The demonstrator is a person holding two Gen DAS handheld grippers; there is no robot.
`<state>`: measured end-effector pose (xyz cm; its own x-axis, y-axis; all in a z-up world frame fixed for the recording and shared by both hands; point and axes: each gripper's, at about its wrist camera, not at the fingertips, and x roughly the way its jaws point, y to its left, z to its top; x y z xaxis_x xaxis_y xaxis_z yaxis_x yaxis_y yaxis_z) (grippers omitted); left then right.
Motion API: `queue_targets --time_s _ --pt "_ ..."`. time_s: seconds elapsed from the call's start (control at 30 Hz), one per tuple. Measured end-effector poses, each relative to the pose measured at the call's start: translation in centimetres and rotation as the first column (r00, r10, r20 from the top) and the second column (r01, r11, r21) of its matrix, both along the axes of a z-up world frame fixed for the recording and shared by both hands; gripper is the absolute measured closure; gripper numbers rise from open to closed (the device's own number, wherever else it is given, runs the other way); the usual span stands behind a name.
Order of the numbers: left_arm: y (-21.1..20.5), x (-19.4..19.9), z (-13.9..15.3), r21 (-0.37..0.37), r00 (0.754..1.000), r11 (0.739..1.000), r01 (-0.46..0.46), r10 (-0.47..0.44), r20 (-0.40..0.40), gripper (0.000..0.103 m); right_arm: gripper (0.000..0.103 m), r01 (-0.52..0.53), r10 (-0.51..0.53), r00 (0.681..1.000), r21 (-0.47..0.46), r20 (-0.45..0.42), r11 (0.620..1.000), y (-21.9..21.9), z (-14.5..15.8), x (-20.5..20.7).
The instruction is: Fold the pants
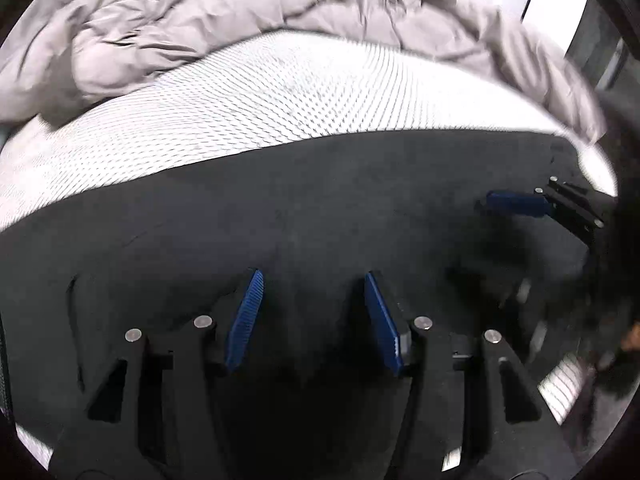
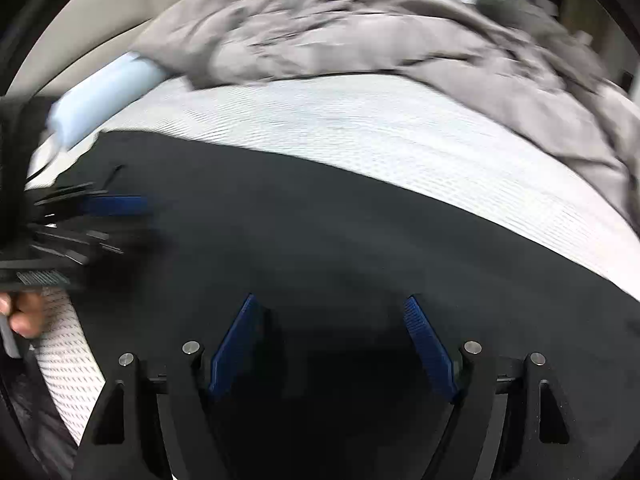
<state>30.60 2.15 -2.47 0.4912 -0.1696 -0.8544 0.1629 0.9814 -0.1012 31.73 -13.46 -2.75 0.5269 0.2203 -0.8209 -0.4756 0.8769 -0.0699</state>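
The left gripper point(image 1: 314, 312) has its blue fingers point(image 1: 245, 320) half spread, pinching nothing. The right gripper point(image 2: 332, 344) is spread wider, also holding nothing. Both point down at the black pants point(image 1: 280, 224), likely getting ready to grab cloth. The pants lie flat and smooth on the white mattress point(image 1: 280, 92), with a gray blanket point(image 1: 180, 12) at 12 o'clock.
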Motion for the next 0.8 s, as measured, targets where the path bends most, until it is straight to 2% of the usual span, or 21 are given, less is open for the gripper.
queue_targets --time_s 0.07,0.1,0.17,0.2,0.23,0.27,0.3,0.33,0.37,0.4,0.47,0.53,0.6,0.63,0.73,0.8 --pt "-0.5 0.8 -0.9 0.050 1.000 0.999 -0.003 0.004 -0.016 0.053 0.025 -0.002 0.001 1.000 -0.054 -0.020 0.999 1.3 -1.2 0.7" --pt "-0.1 0.9 -0.9 0.035 1.000 0.999 -0.002 0.003 -0.013 0.053 0.025 0.005 -0.006 1.000 -0.078 -0.009 0.997 1.3 -1.3 0.6" --pt "1.6 0.6 -0.7 0.024 1.000 0.999 -0.028 0.029 -0.008 0.053 0.025 0.073 -0.073 0.997 -0.081 0.005 0.994 -1.2 -0.8 1.7" --pt "2.7 0.4 -0.6 0.050 0.998 0.997 -0.057 0.057 0.004 0.053 0.025 0.104 -0.103 0.995 -0.089 0.011 0.991 -2.3 -0.5 1.9" --pt "3.7 0.5 -0.6 0.075 0.997 0.994 -0.082 0.081 0.010 0.053 0.025 0.164 -0.160 0.986 -0.126 0.042 0.978 -3.9 -0.2 2.0" --pt "4.6 0.3 -0.8 0.103 0.994 0.989 -0.108 0.108 0.011 0.053 0.025 0.270 -0.252 0.962 -0.212 0.110 0.939 -5.9 -0.2 2.4" --pt "5.6 0.3 -0.9 0.101 0.993 0.988 -0.120 0.120 0.011 0.053 0.024 0.327 -0.299 0.943 -0.243 0.142 0.913 -7.0 -0.2 2.7" --pt "6.2 0.2 -0.9 0.079 0.992 0.989 -0.124 0.123 0.014 0.053 0.020 0.378 -0.356 0.924 -0.207 0.138 0.902 -8.9 -0.1 2.9" --pt "6.6 0.1 -0.8 0.073 0.991 0.989 -0.132 0.131 0.014 0.053 0.019 0.392 -0.380 0.919 -0.152 0.103 0.907 -9.9 0.0 3.1" --pt "6.6 0.0 -0.6 0.078 0.990 0.987 -0.138 0.137 0.015 0.053 0.019 0.398 -0.391 0.917 -0.113 0.079 0.910 -10.6 0.2 3.1" --pt "6.5 -0.4 0.1 0.043 0.988 0.987 -0.154 0.153 0.033 0.053 0.024 0.393 -0.384 0.918 -0.105 0.098 0.913 -10.0 0.9 2.8" --pt "5.7 0.2 1.1 0.006 0.986 0.987 -0.159 0.158 0.057 0.053 0.027 0.327 -0.325 0.941 -0.010 0.091 0.945 -8.7 1.9 1.7" --pt "4.5 1.7 1.3 0.009 0.986 0.988 -0.153 0.152 0.067 0.053 0.027 0.265 -0.271 0.960 0.085 0.065 0.960 -6.3 2.2 2.1" --pt "3.8 2.9 1.1 0.008 0.989 0.990 -0.142 0.141 0.054 0.053 0.027 0.250 -0.257 0.964 0.102 0.062 0.963 -5.5 2.2 2.4" --pt "0.8 6.0 -0.5 -0.002 0.997 0.997 -0.080 0.080 -0.019 0.052 0.027 0.175 -0.178 0.984 0.093 0.021 0.980 -1.4 1.0 3.1" --pt "-0.1 6.8 -1.5 0.044 0.995 0.995 -0.088 0.089 -0.034 0.050 0.027 0.170 -0.170 0.985 0.052 0.009 0.984 -0.3 0.0 4.1"
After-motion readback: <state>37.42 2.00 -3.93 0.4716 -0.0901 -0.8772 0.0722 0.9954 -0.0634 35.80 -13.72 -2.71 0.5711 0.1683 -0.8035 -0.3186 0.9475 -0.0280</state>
